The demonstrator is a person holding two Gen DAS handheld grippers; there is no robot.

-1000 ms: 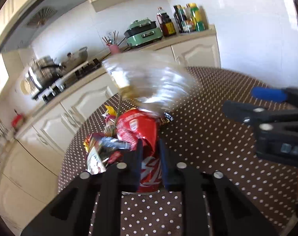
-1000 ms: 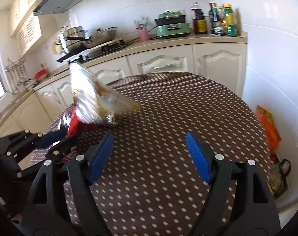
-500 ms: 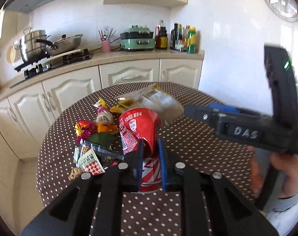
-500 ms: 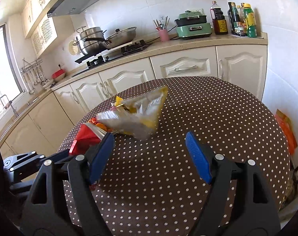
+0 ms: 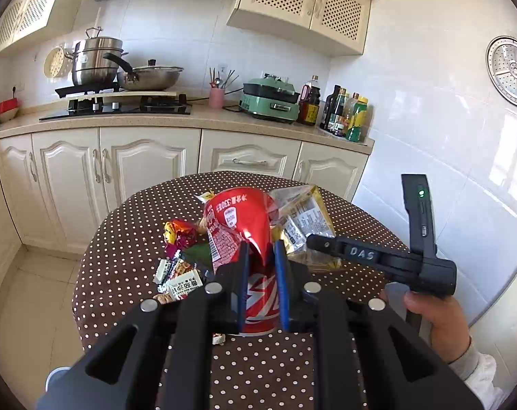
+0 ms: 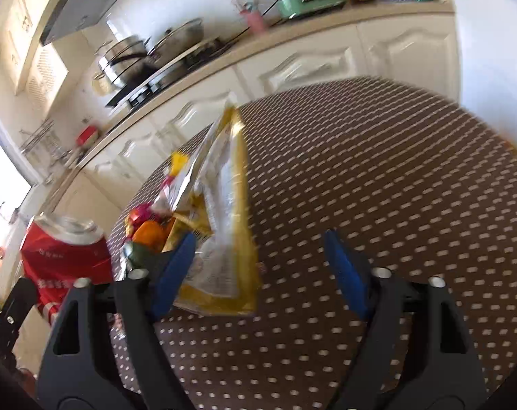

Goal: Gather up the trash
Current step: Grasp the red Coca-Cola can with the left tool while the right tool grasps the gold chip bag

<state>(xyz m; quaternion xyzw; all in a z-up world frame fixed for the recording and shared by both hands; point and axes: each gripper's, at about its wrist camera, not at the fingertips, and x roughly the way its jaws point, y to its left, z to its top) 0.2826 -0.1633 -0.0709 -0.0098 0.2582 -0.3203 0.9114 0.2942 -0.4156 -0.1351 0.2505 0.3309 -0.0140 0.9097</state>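
1. my left gripper (image 5: 262, 266) is clamped tight on a crushed red can (image 5: 239, 229), its blue pads pinching the dented middle so the can stands upright in front of the lens.
2. the can hangs over a round table (image 5: 122, 239) in a brown dotted cloth, right above a heap of wrappers (image 5: 180, 256); i judge i hold it there so the trash ends up in one spot.
3. my right gripper (image 6: 258, 266) has just been closing and is about half open, gripping nothing yet.
4. a gold and clear bag (image 6: 221, 218) stands on edge between its pads, nearer the left one; the blur keeps me from telling whether that pad touches it.
5. in the left view the right gripper reaches in low beside the can, a hand (image 5: 436, 317) on its handle.
6. i think the bag is the next piece to grab; it looks thin and floppy, so it may slip away.
7. behind the table run cream cabinets (image 5: 128, 167).
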